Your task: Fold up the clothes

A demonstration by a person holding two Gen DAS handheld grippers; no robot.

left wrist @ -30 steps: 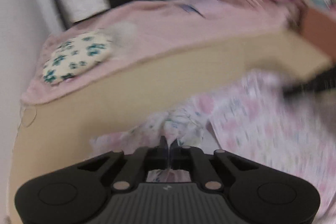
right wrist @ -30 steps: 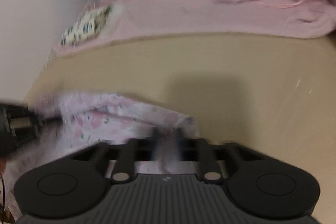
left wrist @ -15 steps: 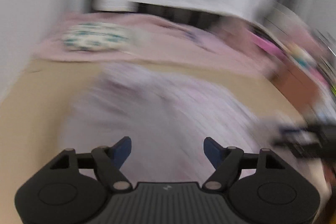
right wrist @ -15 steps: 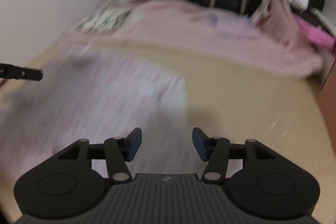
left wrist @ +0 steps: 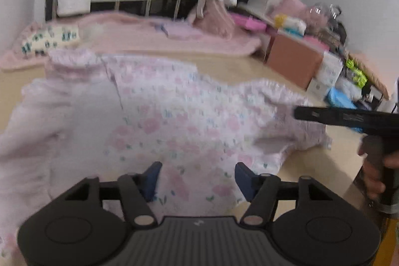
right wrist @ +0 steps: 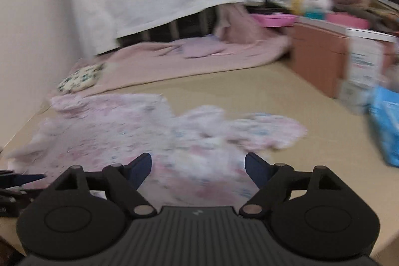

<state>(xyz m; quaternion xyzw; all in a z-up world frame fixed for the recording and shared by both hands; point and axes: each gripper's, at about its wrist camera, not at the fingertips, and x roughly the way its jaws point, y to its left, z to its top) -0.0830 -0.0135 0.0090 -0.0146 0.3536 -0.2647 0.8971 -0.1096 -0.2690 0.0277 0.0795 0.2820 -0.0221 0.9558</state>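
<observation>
The left gripper (left wrist: 197, 177) is held over the near edge of the floral garment (left wrist: 189, 121), its jaws closing with nothing yet pinched between them. The right gripper (right wrist: 198, 170) is likewise released above the same garment (right wrist: 139, 131), its jaws opening and empty. The garment is spread across the tan table (right wrist: 249, 86), in front of the pink blanket (right wrist: 189, 56) lying at the far side. One flap appears to be laid over already, but the outline is ragged, so further folds are judged to be needed.
</observation>
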